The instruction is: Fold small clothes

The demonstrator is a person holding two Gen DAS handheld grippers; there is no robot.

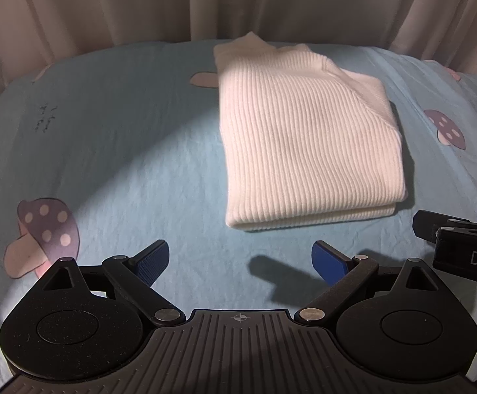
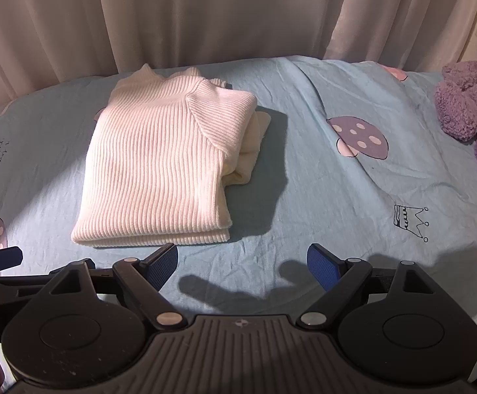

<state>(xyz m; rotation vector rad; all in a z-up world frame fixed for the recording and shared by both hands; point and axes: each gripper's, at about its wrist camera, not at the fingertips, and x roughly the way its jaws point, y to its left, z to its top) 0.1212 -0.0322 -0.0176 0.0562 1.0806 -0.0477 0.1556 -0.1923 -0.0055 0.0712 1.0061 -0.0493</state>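
Observation:
A white ribbed knit sweater lies folded into a neat rectangle on the light blue sheet, its collar toward the curtain. In the right wrist view the same sweater sits left of centre, with folded layers showing along its right side. My left gripper hangs open over bare sheet just in front of the sweater's near edge, nothing between its blue pads. My right gripper is open too, hovering near the sweater's front right corner and touching nothing. Each gripper shows at the edge of the other's view.
The blue bed sheet carries purple mushroom prints and a small crown drawing. A purple plush toy lies at the far right. Pale curtains hang behind the bed's far edge.

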